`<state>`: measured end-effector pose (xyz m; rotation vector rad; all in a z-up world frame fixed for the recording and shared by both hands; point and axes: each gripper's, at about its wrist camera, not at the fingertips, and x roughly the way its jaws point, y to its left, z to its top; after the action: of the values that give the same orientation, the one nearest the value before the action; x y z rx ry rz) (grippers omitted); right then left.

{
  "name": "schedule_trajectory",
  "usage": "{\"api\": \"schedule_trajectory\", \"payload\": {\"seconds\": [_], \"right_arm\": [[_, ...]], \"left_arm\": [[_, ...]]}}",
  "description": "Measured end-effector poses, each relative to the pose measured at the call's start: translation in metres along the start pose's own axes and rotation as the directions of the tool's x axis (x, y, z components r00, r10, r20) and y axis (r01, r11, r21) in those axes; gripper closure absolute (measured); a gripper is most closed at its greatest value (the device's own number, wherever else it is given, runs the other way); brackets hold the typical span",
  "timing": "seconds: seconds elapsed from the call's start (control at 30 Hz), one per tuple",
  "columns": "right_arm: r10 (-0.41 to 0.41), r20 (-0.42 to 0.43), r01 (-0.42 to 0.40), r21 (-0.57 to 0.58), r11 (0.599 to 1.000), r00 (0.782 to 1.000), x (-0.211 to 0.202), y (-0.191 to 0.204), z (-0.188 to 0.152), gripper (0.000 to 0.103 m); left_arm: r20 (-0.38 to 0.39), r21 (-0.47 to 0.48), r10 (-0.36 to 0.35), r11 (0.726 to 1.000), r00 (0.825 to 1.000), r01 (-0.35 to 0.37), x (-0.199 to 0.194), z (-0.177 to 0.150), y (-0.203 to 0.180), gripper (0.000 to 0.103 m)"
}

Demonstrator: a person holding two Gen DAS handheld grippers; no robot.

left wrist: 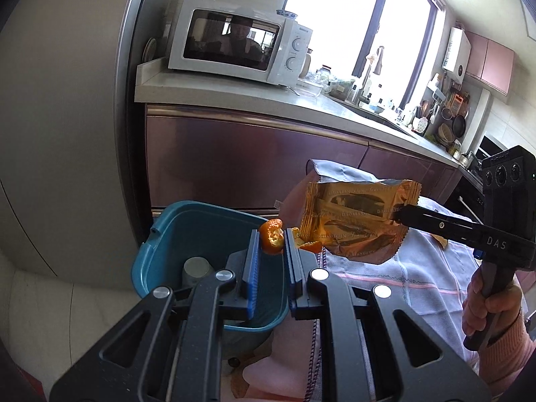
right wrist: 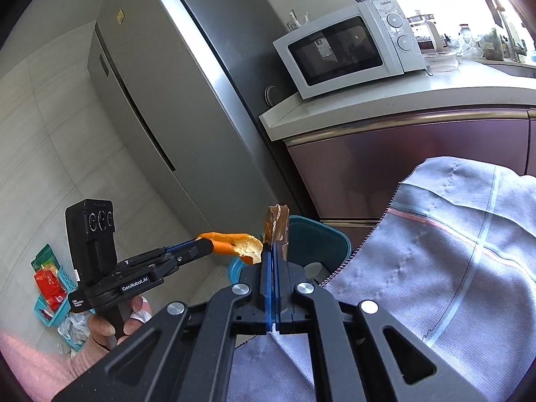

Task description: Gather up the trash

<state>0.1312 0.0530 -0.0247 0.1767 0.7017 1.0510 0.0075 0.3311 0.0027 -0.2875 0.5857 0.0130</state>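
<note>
My left gripper is shut on a piece of orange peel and holds it above the near rim of a teal bin. The peel also shows in the right wrist view, held by the left gripper. My right gripper is shut on a golden snack wrapper, seen edge-on over the bin. In the left wrist view the wrapper hangs from the right gripper above the table edge. More peel bits lie on the cloth.
A checked grey cloth covers the table to the right of the bin. A grey cup lies inside the bin. A fridge, a counter with a microwave and purple cabinets stand behind. A teal basket with packets sits on the floor.
</note>
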Motion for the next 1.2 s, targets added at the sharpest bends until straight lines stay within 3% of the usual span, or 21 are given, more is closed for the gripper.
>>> {"api": "schedule_trajectory", "payload": {"seconds": [1.2], "right_arm": [[-0.055,-0.156,0.056,-0.001,0.998,0.986,0.092,-0.005,0.005,0.103]], "left_arm": [[-0.112,-0.079,0.081,0.993,0.99,-0.09,0.063,-0.017,0.046,0.089]]}}
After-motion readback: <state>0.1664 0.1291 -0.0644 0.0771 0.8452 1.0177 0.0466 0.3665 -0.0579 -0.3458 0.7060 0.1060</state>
